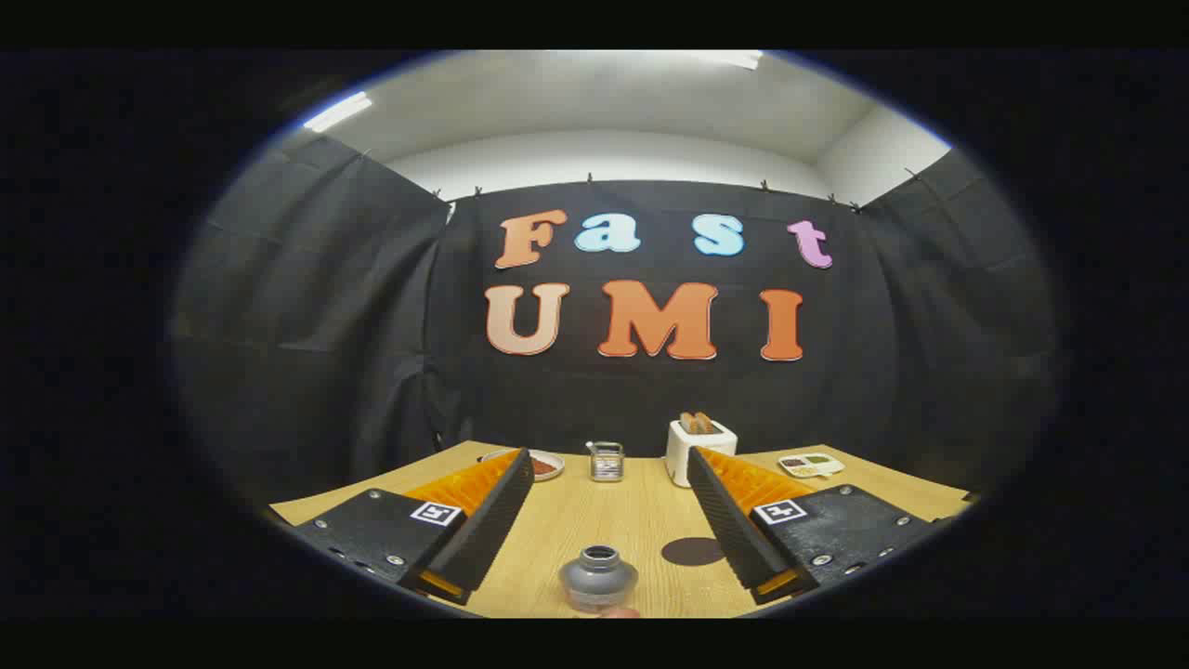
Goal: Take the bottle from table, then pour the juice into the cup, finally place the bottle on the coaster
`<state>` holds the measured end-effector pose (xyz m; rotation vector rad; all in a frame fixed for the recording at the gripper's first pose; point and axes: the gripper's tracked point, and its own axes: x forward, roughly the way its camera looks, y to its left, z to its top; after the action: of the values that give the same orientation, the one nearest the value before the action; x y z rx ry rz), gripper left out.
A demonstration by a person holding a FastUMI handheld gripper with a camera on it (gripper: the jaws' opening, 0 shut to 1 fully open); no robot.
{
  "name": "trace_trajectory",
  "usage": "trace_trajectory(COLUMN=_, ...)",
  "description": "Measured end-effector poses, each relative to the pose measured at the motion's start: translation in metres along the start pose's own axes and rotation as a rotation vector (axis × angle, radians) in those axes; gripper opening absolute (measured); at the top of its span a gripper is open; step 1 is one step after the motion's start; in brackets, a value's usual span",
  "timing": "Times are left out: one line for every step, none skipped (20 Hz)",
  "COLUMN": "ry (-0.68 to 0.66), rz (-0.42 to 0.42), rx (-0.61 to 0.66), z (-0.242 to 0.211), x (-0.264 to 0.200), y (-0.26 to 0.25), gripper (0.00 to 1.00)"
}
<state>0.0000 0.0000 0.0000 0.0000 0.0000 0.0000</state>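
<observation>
My gripper [608,465] is open, its two black-and-orange fingers spread wide above the wooden table [576,520]. The grey neck of the bottle [598,576] pokes up between the fingers, low and close to me, and neither finger touches it. A dark round coaster [693,551] lies flat on the table just right of the bottle, beside the right finger [734,520]. Farther ahead, between the fingertips, stands a small clear cup [606,461] with a metal look. The bottle's body is hidden below.
A white toaster [699,451] with bread slices in it stands at the table's far side, right of the cup. A plate [543,464] with something reddish sits behind the left fingertip. A small tray [811,464] with food lies far right. Black cloth walls close the booth.
</observation>
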Motion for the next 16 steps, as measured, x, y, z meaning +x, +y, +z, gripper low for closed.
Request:
trace_trajectory(ry=0.004, rz=-0.008, rx=-0.011, z=-0.003, x=-0.002, y=0.007, gripper=0.98)
trace_trajectory(ry=0.002, rz=-0.012, rx=-0.018, z=-0.004, x=-0.003, y=0.013, gripper=0.98)
trace_trajectory(ry=-0.003, rz=-0.012, rx=-0.027, z=-0.006, x=-0.006, y=0.019, gripper=0.98)
trace_trajectory(ry=-0.007, rz=-0.016, rx=-0.032, z=-0.010, x=-0.007, y=0.023, gripper=0.98)
trace_trajectory(ry=-0.003, rz=-0.020, rx=-0.035, z=-0.014, x=-0.009, y=0.025, gripper=0.98)
trace_trajectory(ry=0.003, rz=-0.022, rx=-0.042, z=-0.020, x=-0.012, y=0.026, gripper=0.98)
trace_trajectory(ry=0.012, rz=-0.029, rx=-0.044, z=-0.025, x=-0.013, y=0.027, gripper=0.98)
trace_trajectory(ry=0.022, rz=-0.042, rx=-0.040, z=-0.030, x=-0.013, y=0.024, gripper=0.98)
trace_trajectory(ry=0.030, rz=-0.052, rx=-0.027, z=-0.034, x=-0.014, y=0.022, gripper=0.98)
trace_trajectory(ry=0.028, rz=-0.063, rx=-0.014, z=-0.037, x=-0.015, y=0.021, gripper=0.98)
trace_trajectory(ry=0.022, rz=-0.067, rx=-0.005, z=-0.037, x=-0.016, y=0.019, gripper=0.98)
trace_trajectory(ry=0.022, rz=-0.068, rx=0.009, z=-0.040, x=-0.016, y=0.018, gripper=0.98)
trace_trajectory(ry=0.018, rz=-0.062, rx=0.021, z=-0.043, x=-0.015, y=0.019, gripper=0.98)
trace_trajectory(ry=0.024, rz=-0.060, rx=0.024, z=-0.044, x=-0.013, y=0.017, gripper=0.98)
trace_trajectory(ry=0.031, rz=-0.068, rx=0.021, z=-0.047, x=-0.014, y=0.012, gripper=0.98)
trace_trajectory(ry=0.035, rz=-0.069, rx=0.015, z=-0.047, x=-0.014, y=0.009, gripper=0.99)
